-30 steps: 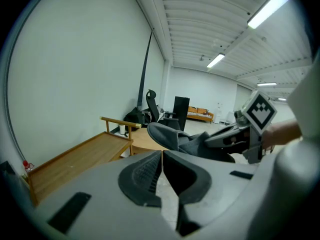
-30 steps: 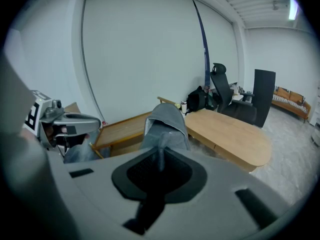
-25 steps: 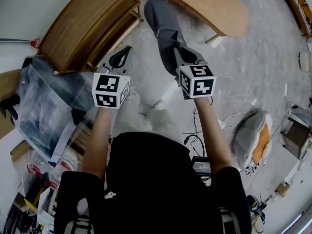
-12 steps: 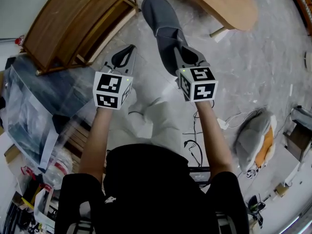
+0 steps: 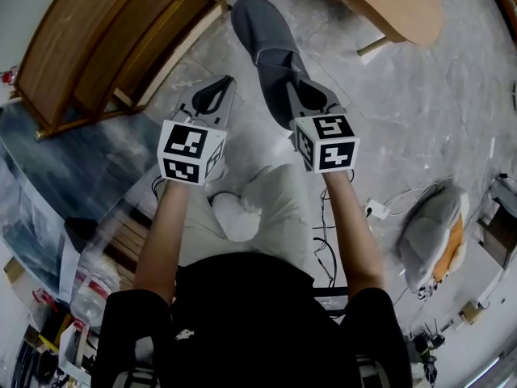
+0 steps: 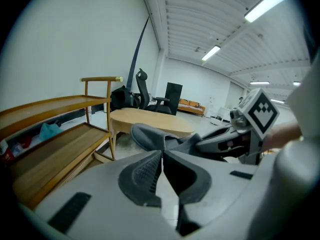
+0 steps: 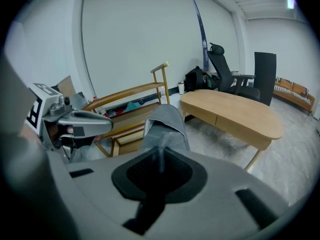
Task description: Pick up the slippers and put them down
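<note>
A grey slipper [image 5: 262,39] hangs above the floor, its heel end pinched in my right gripper [image 5: 300,95], which is shut on it. In the right gripper view the slipper [image 7: 165,126] sticks out beyond the closed pads [image 7: 160,159], toe pointing away. My left gripper [image 5: 222,83] is level with the right one and just left of the slipper, jaws together with nothing between them. In the left gripper view its pads [image 6: 161,156] meet, and the slipper [image 6: 150,136] and the right gripper [image 6: 240,134] show beyond them. I see only one slipper.
A wooden shelf rack [image 5: 97,47] stands to the left and an oval wooden table [image 5: 396,2] ahead on the right. Cables [image 5: 323,241] and a grey-and-orange bag [image 5: 432,233] lie on the marbled floor. Plastic-covered clutter [image 5: 48,184] fills the left side.
Both grippers have come down side by side, and the slipper has come down with the right one. Neither gripper's jaws have changed.
</note>
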A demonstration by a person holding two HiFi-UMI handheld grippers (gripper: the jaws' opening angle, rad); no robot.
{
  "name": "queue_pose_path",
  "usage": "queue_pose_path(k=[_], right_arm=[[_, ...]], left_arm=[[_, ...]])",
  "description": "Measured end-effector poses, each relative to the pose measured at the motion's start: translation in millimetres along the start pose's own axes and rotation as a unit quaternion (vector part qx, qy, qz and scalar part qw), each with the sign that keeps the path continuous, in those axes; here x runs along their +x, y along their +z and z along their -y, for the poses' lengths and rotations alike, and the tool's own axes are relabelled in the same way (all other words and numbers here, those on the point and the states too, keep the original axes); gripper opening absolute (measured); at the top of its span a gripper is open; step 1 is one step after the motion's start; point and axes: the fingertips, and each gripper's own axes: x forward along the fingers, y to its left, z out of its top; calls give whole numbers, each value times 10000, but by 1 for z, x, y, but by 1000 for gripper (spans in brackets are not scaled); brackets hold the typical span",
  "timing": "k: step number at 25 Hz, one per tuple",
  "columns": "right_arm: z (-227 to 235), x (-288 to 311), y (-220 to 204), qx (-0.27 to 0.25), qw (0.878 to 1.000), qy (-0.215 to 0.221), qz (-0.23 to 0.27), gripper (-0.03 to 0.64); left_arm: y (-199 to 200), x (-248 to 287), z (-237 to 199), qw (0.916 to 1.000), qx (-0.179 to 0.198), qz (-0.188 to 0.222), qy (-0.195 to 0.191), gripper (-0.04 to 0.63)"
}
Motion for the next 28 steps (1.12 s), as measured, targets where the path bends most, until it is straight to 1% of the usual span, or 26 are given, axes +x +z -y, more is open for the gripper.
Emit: queue_pose_path(k=[9,19,28], right_arm=[[30,73,-65,90,9999,-47,-59,18],[59,142,-141,202,9997,-151,41,18],[78,190,-192,179,9996,-128,165,18]], left_arm=[[-67,70,-18,9999,66,-18,-129,12],[-145,138,-32,9992,328,-34,-217,12],[-200,178,-48,9991,403,-33,-83,12]])
